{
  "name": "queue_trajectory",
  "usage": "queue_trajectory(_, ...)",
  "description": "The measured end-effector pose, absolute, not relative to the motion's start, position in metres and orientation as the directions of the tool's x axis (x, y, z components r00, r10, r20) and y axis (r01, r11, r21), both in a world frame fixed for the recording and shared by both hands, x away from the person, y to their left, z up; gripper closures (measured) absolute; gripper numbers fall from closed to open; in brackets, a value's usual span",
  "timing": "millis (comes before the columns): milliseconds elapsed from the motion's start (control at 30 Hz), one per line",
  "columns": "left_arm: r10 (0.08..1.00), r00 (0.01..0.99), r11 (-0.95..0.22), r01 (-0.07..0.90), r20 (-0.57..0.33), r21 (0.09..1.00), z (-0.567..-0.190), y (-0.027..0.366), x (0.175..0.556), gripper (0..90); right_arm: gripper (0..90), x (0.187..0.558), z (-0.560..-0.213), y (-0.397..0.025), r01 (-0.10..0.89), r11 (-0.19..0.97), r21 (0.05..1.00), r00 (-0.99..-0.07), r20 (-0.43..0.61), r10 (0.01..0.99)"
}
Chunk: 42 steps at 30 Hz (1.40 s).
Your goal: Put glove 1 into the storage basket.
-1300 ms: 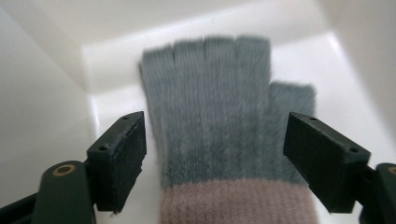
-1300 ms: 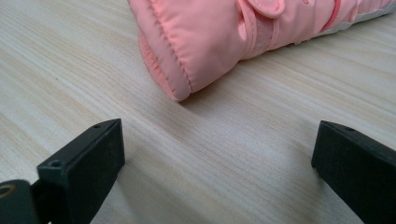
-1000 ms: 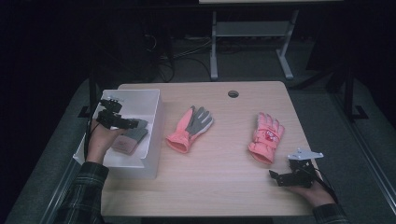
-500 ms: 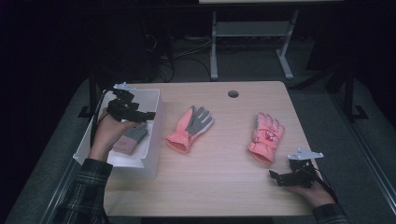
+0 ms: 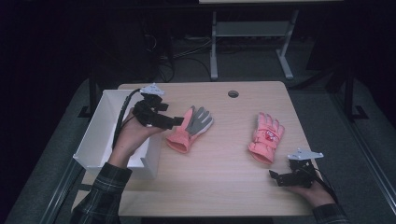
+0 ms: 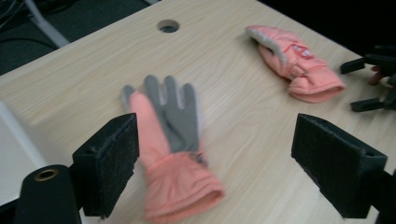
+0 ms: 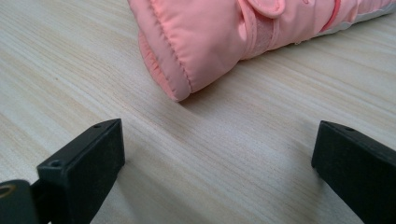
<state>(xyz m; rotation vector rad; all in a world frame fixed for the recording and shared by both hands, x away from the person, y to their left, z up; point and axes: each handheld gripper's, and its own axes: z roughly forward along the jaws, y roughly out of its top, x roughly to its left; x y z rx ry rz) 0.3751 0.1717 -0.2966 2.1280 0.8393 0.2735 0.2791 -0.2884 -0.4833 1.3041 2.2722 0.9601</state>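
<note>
Two pink gloves lie on the wooden table (image 5: 224, 186). The left glove (image 5: 190, 129) (image 6: 170, 140) lies palm up, showing a grey palm. The right glove (image 5: 266, 137) (image 6: 294, 60) (image 7: 243, 32) lies back up. My left gripper (image 5: 173, 122) (image 6: 229, 172) hovers open just left of the grey-palmed glove, its jaws wide apart and empty. Near the table's front right edge my right gripper (image 5: 276, 177) (image 7: 219, 172) rests low and open, its jaws pointing at the right glove's cuff a short way off.
A white open box (image 5: 105, 135) stands at the table's left edge, under my left forearm. A round cable hole (image 5: 233, 94) sits near the far edge. The floor around the table is dark, with metal frame legs (image 5: 214, 51) behind.
My left gripper has lifted out of the white box and moved right toward the grey-palmed glove. The right gripper has stayed in place.
</note>
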Motion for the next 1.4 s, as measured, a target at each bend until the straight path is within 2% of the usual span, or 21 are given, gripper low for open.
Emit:
queue_trajectory(100, 0.628, 0.771, -0.445, 0.467, -0.106, 0.765, -0.300, 0.159, 0.373, 22.5, 2.1, 0.279, -0.483, -0.288, 0.619, 0.347, 0.704, -0.516, 0.031, 0.856)
queue_trajectory(233, 0.611, 0.785, -0.451, 0.452, -0.104, 0.770, -0.306, 0.144, 0.371, 39.7, 2.1, 0.279, -0.483, -0.288, 0.620, 0.347, 0.704, -0.515, 0.032, 0.856)
queue_trajectory(533, 0.621, 0.777, -0.457, 0.467, -0.105, 0.757, -0.324, 0.116, 0.381, 87.9, 2.1, 0.279, -0.483, -0.288, 0.619, 0.347, 0.704, -0.515, 0.031, 0.856)
queue_trajectory(933, 0.708, 0.705, -0.504, 0.532, -0.027, 0.681, -0.377, 0.095, 0.412, 89.6, 2.1, 0.279, -0.483, -0.289, 0.620, 0.347, 0.704, -0.516, 0.032, 0.856)
queue_trajectory(1267, 0.771, 0.636, -0.503, 0.580, 0.030, 0.640, -0.409, 0.096, 0.429, 89.6, 2.1, 0.279, -0.483, -0.289, 0.619, 0.348, 0.704, -0.517, 0.032, 0.855)
queue_trajectory(1400, 0.783, 0.622, -0.488, 0.591, 0.022, 0.643, -0.414, 0.102, 0.432, 89.6, 2.1, 0.279, -0.483, -0.289, 0.620, 0.348, 0.704, -0.517, 0.032, 0.855)
